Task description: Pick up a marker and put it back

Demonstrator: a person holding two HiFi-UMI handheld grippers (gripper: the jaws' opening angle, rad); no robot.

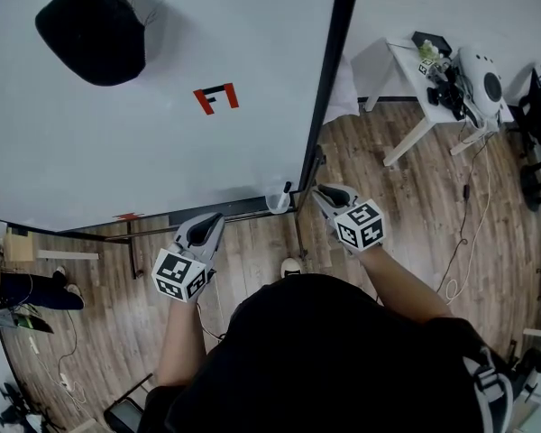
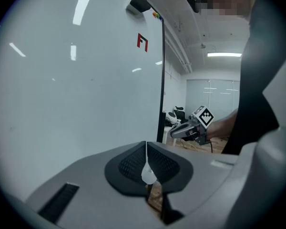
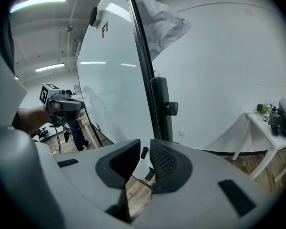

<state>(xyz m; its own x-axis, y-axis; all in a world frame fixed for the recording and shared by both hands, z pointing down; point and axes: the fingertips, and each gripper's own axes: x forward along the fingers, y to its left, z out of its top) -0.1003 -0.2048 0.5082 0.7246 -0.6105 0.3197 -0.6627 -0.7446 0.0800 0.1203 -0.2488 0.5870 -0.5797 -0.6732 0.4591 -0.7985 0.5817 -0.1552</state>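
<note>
A marker (image 1: 287, 189) with a black cap stands in a small white holder (image 1: 278, 205) at the whiteboard's (image 1: 162, 152) lower right corner. In the right gripper view that marker (image 3: 144, 152) shows through the gap between the jaws, some way ahead of them. My right gripper (image 1: 320, 190) is open and empty, just right of the holder. My left gripper (image 1: 215, 220) hovers in front of the board's lower edge, its jaws shut with nothing between them. The pads (image 2: 133, 163) meet along a thin line.
A black eraser (image 1: 92, 30) and a red mark (image 1: 216, 97) sit high on the board. The board's dark frame post (image 3: 150, 94) runs beside the marker. A white table (image 1: 406, 70) with devices stands at the right. Cables lie on the wooden floor (image 1: 415, 215).
</note>
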